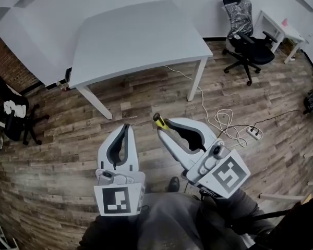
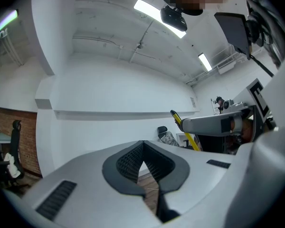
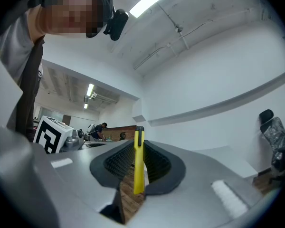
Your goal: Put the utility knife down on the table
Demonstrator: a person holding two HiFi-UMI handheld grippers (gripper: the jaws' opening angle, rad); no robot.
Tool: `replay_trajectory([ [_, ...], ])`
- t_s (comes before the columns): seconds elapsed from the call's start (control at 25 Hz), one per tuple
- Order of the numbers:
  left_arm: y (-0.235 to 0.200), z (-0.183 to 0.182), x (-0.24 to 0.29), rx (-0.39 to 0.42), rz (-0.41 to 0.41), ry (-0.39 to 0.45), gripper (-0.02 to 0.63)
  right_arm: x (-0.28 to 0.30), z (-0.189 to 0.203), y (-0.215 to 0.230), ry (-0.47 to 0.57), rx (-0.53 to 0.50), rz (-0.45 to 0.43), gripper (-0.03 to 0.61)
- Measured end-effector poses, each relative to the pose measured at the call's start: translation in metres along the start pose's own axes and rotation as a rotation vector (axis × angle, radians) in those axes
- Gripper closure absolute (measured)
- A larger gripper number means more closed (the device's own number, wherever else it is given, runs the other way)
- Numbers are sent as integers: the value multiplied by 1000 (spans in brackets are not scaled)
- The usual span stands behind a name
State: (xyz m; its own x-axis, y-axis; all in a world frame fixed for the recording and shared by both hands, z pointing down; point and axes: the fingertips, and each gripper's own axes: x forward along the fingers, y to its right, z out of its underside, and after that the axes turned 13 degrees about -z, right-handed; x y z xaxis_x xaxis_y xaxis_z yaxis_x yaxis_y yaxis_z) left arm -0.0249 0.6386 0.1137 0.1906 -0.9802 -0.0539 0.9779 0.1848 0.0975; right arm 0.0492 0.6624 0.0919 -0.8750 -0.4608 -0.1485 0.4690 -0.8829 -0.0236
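A slim yellow utility knife (image 1: 159, 121) with a black tip is clamped between the jaws of my right gripper (image 1: 161, 127), held over the wooden floor in front of the white table (image 1: 141, 38). In the right gripper view the knife (image 3: 138, 159) stands upright between the dark pads, and the right gripper (image 3: 138, 167) is shut on it. My left gripper (image 1: 126, 127) is beside it on the left, shut with nothing in it; in its own view the left gripper (image 2: 143, 163) has its pads meeting. The knife (image 2: 184, 129) also shows there at the right.
A black office chair (image 1: 245, 33) stands at the back right next to a small white desk (image 1: 281, 30). A white cable and power strip (image 1: 253, 133) lie on the floor at the right. Dark chairs (image 1: 13, 113) stand at the left by a brick wall.
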Motion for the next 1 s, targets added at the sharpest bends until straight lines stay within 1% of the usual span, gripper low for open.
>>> replay_trajectory([
  [0.12, 4, 4, -3, 7, -30, -18, 614, -5, -2, 1, 13, -1, -38, 515],
  [0.36, -6, 15, 5, 9, -73, -52, 614, 3, 7, 16, 0, 9, -53, 515],
  [0.52, -13, 19, 22, 0, -74, -52, 614, 14, 13, 30, -10, 14, -57, 515],
  [0.64, -24, 28, 48, -11, -72, -63, 614, 31, 23, 51, -25, 19, -50, 515],
  [1.0, -73, 49, 150, -26, -54, -82, 614, 105, 47, 130, -46, 41, -27, 515],
])
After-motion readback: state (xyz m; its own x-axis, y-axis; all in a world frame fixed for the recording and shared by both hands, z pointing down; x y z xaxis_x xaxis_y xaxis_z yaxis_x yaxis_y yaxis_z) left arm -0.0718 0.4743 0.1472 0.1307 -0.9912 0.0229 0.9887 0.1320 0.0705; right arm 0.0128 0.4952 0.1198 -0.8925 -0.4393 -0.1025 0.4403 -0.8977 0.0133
